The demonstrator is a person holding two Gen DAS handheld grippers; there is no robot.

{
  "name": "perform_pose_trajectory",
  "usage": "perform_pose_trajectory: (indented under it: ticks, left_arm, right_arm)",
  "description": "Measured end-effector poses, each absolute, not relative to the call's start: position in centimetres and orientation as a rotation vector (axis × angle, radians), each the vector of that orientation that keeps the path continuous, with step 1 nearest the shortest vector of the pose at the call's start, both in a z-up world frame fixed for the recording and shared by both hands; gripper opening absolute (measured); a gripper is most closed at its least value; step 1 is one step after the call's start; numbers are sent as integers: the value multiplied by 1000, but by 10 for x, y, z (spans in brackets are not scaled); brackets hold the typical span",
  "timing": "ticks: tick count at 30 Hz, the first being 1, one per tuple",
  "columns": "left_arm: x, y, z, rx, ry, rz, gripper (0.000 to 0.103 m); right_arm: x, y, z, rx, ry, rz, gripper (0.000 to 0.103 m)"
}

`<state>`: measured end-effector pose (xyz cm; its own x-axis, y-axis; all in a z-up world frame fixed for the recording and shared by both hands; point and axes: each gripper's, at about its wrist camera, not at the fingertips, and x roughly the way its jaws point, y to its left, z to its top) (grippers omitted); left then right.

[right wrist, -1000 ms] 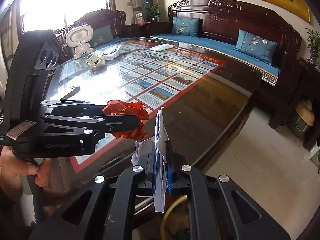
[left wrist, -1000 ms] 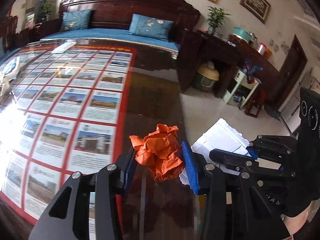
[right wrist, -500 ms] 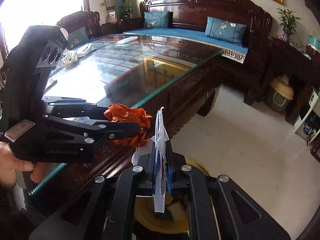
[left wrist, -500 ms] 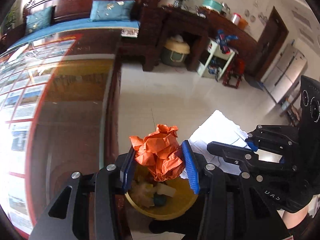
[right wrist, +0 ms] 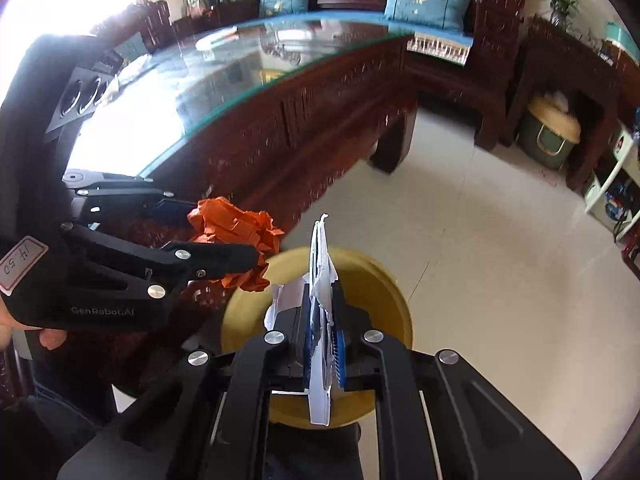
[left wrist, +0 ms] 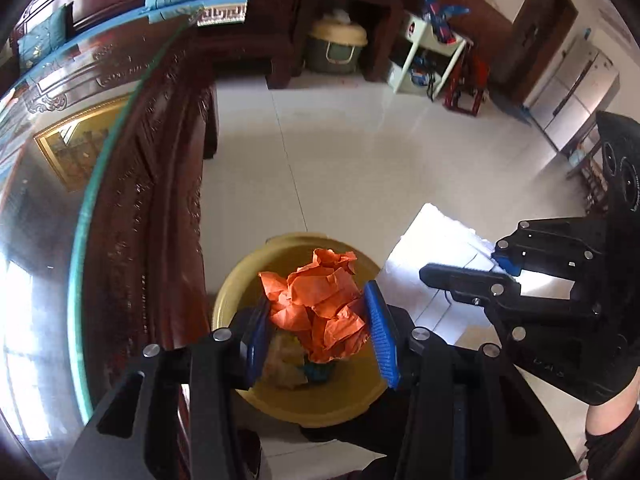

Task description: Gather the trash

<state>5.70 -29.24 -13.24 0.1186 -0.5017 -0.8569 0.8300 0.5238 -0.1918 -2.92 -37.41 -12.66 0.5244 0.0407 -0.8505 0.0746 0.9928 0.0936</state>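
Note:
My left gripper (left wrist: 318, 330) is shut on a crumpled orange paper ball (left wrist: 320, 300), held right above a yellow round bin (left wrist: 320, 408) on the floor that has some scraps inside. My right gripper (right wrist: 322, 320) is shut on a flat sheet of white paper (right wrist: 322, 264), standing on edge between its blue pads over the same yellow bin (right wrist: 396, 300). In the right wrist view the left gripper (right wrist: 224, 240) with the orange paper ball (right wrist: 236, 232) hangs just left of the bin. In the left wrist view the white paper (left wrist: 440, 240) sits in the right gripper (left wrist: 496, 264).
A dark carved wooden table with a glass top (left wrist: 100, 152) stands directly left of the bin. Pale tiled floor (left wrist: 340, 152) spreads beyond it. A wooden sofa with blue cushions (right wrist: 428, 0), a green lidded basket (left wrist: 336, 44) and a white shelf unit (left wrist: 424, 56) line the far side.
Both grippers have swung off the table top and come down over the yellow bin on the floor, each keeping its paper. The table edge now lies to the left.

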Motion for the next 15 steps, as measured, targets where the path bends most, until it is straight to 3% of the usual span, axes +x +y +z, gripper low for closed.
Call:
perform_pose_trajectory:
  ticks: [2, 4, 5, 9, 15]
  left_arm:
    - [56, -297, -140, 394, 1083, -1013, 49]
    - [56, -304, -146, 421, 1097, -1017, 54]
    - [56, -306, -148, 433, 1099, -1015, 57]
    - [57, -307, -153, 441, 1104, -1012, 62]
    - [55, -310, -155, 446, 1103, -1013, 63]
  right_arm:
    - [-28, -376, -136, 105, 1034, -29, 13]
    - [-25, -380, -147, 124, 1055, -35, 28]
    - [-24, -384, -151, 143, 1061, -33, 30]
    - [-24, -393, -162, 187, 1071, -37, 35]
    - [-28, -395, -160, 188, 1065, -42, 36]
